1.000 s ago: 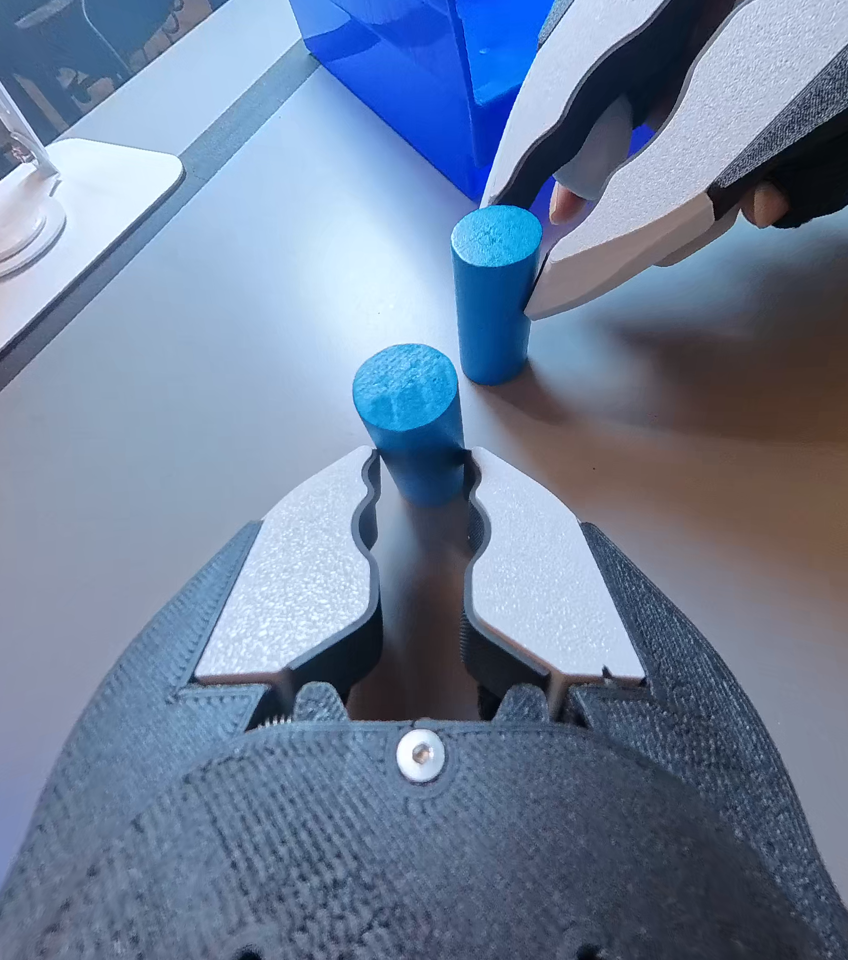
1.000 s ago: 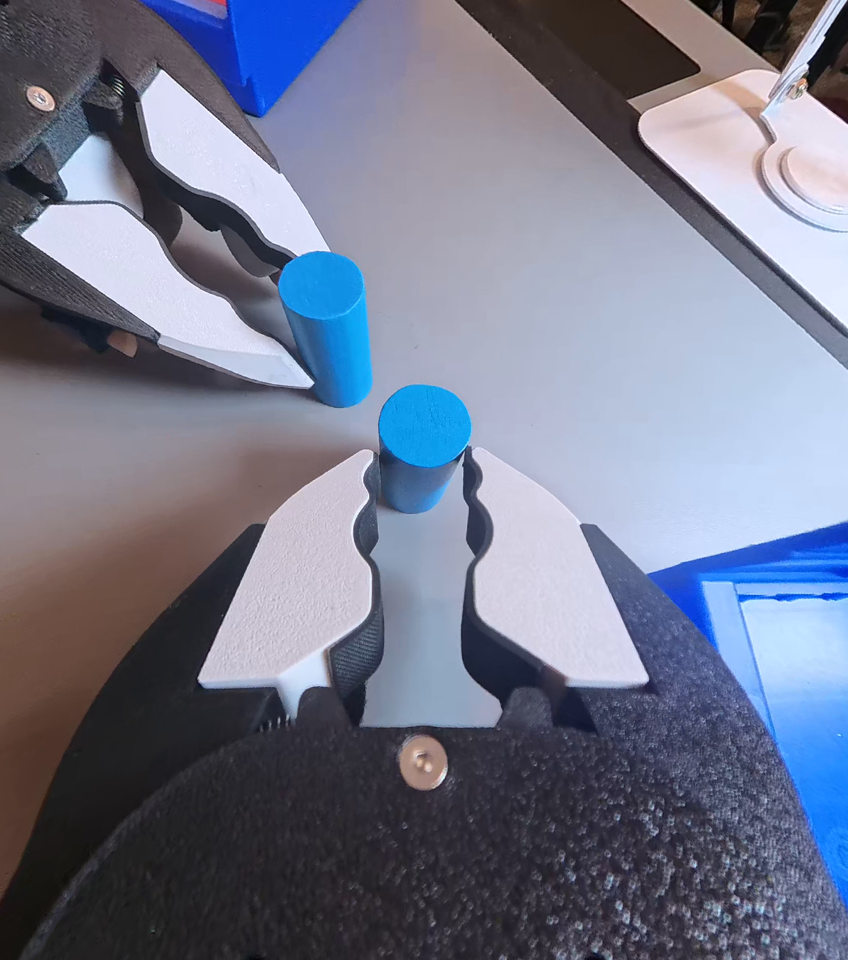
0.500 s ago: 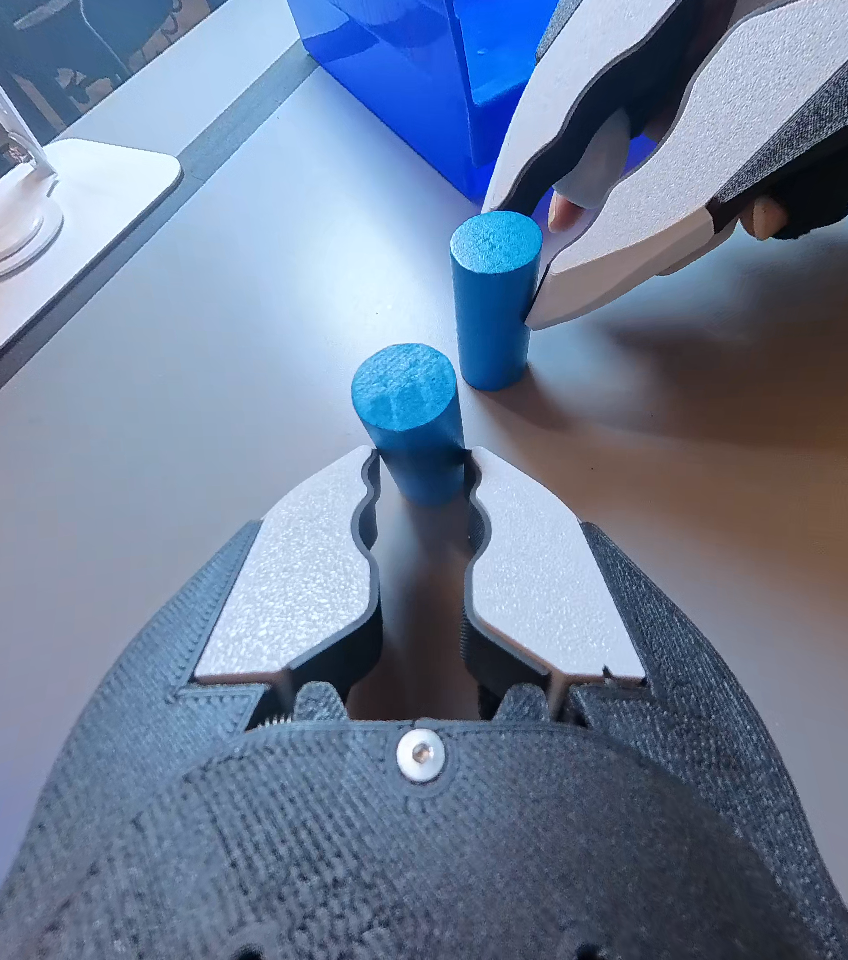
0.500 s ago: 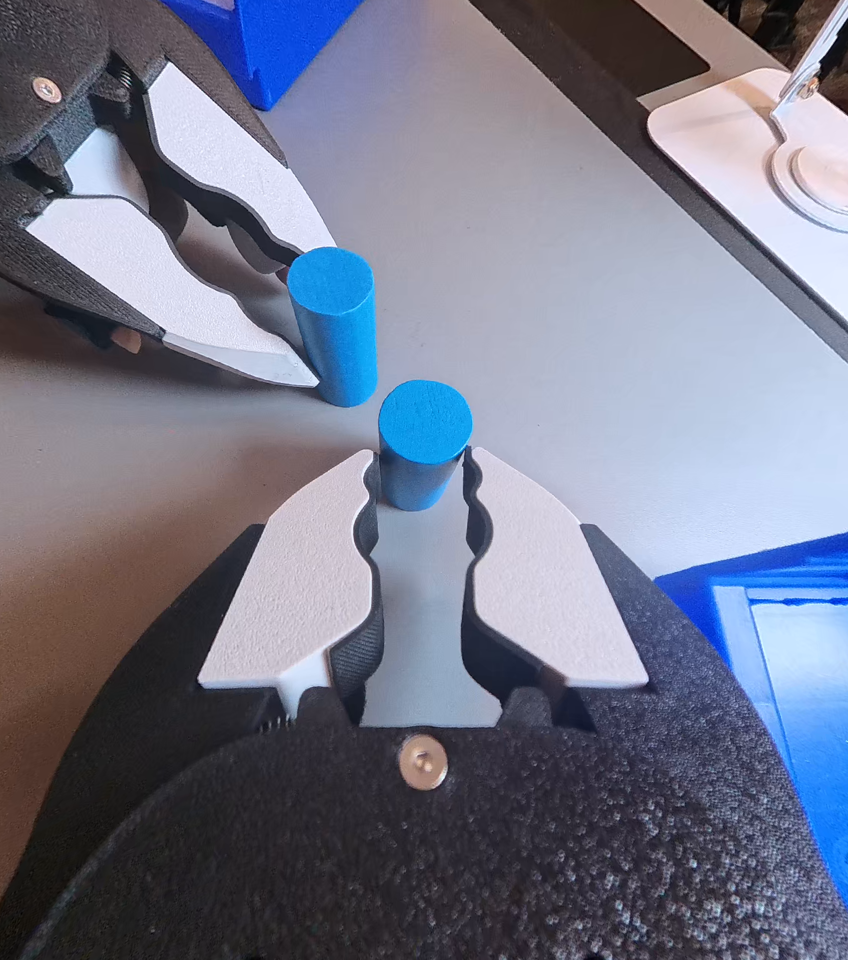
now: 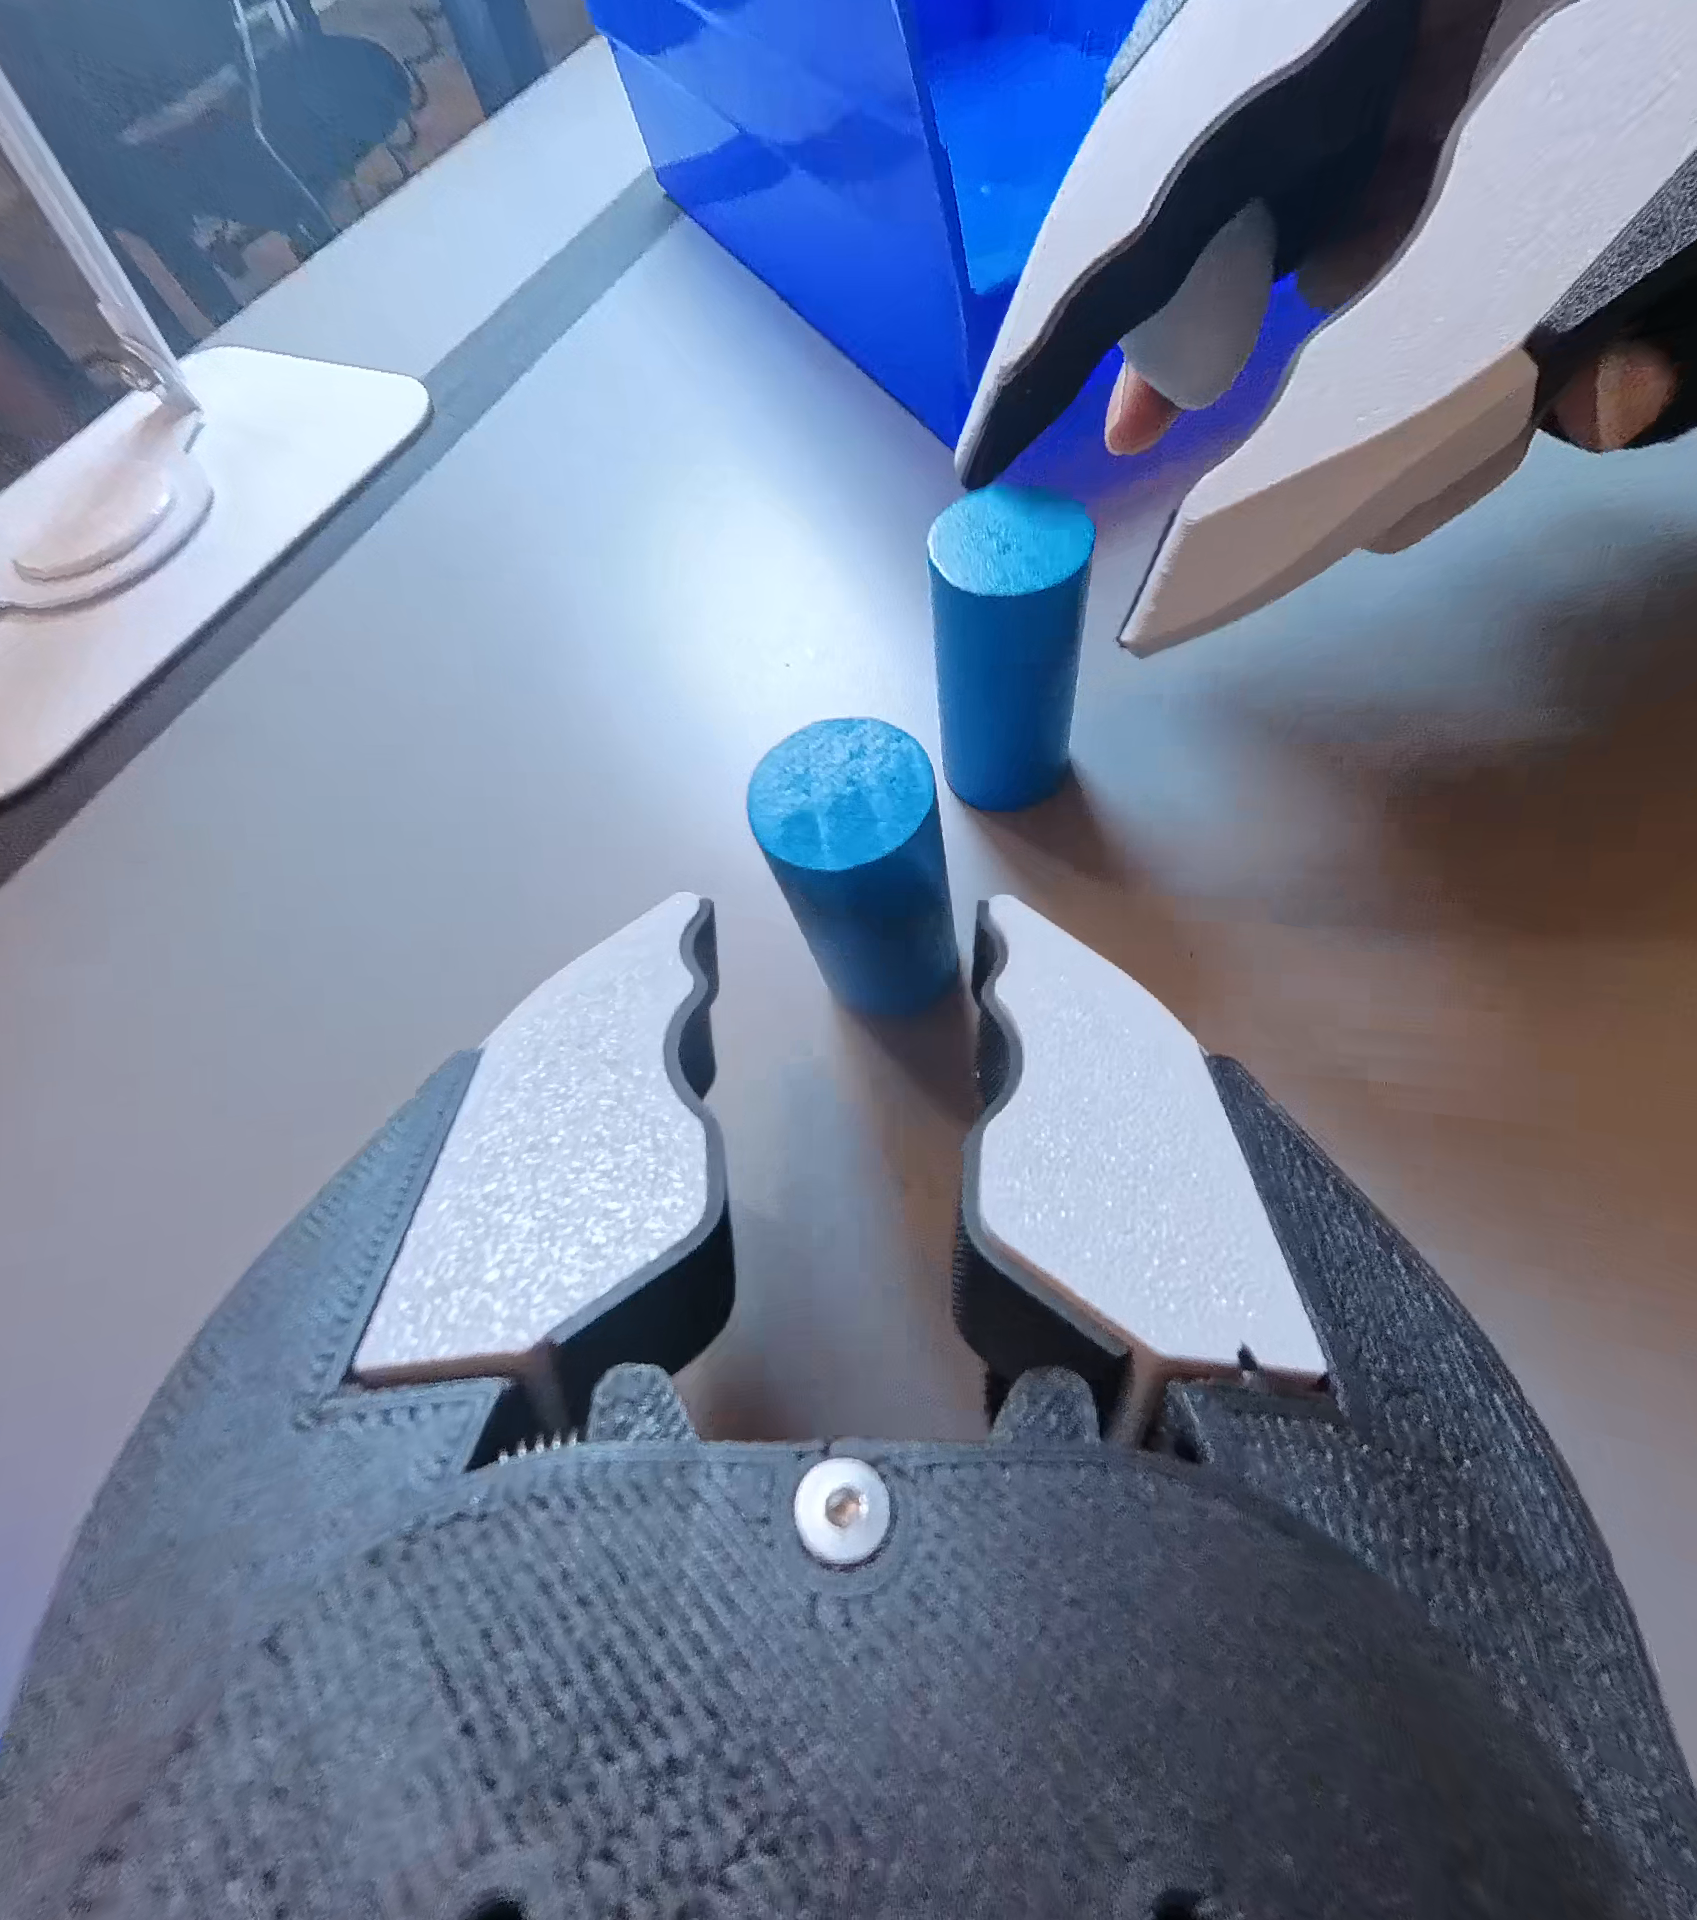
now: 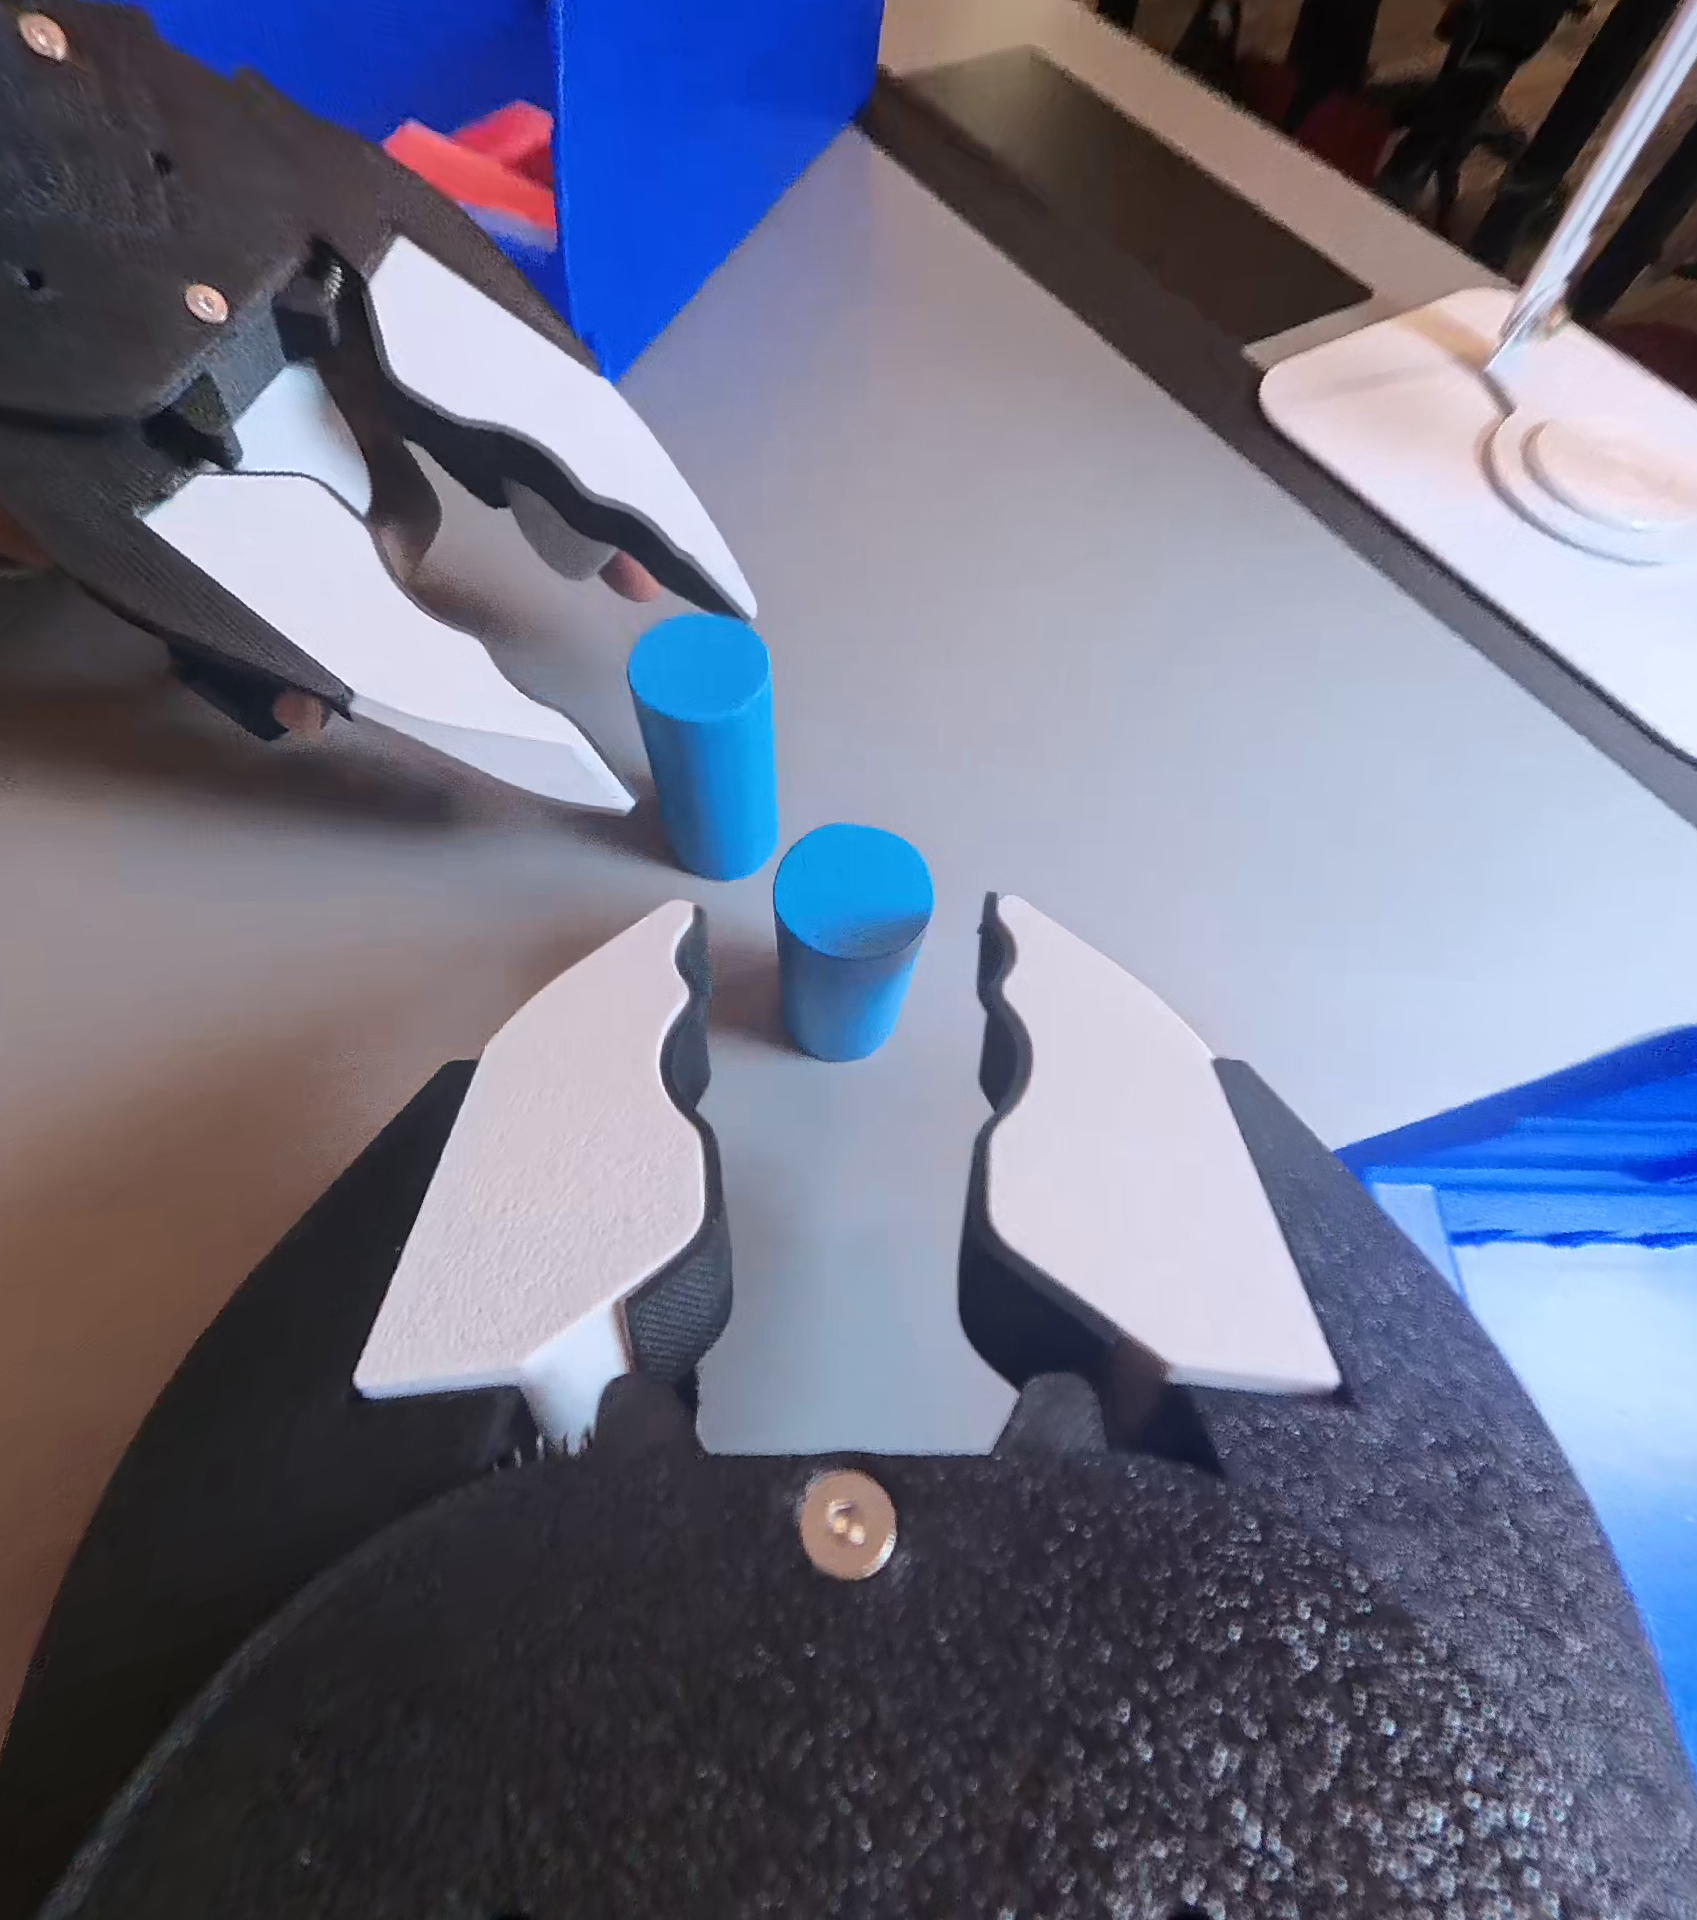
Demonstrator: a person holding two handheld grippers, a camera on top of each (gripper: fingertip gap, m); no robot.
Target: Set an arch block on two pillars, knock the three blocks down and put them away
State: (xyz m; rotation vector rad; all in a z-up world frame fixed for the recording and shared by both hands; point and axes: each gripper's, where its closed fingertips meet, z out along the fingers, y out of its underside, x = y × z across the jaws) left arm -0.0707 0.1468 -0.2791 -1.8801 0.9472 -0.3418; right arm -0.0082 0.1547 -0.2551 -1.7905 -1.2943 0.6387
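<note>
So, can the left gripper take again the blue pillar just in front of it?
Probably yes. The left gripper is open, the near pillar stands upright between its fingertips, and nothing blocks it.

left gripper (image 5: 844,914) fingers apart, right gripper (image 6: 839,914) fingers apart, both low

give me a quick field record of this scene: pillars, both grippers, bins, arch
pillars: two blue cylinders, left pillar and right pillar, both upright on the grey table, side by side with a gap
left gripper: open, fingers either side of left pillar, not touching
right gripper: open, astride right pillar
bins: blue bin behind
arch: not on pillars
</note>
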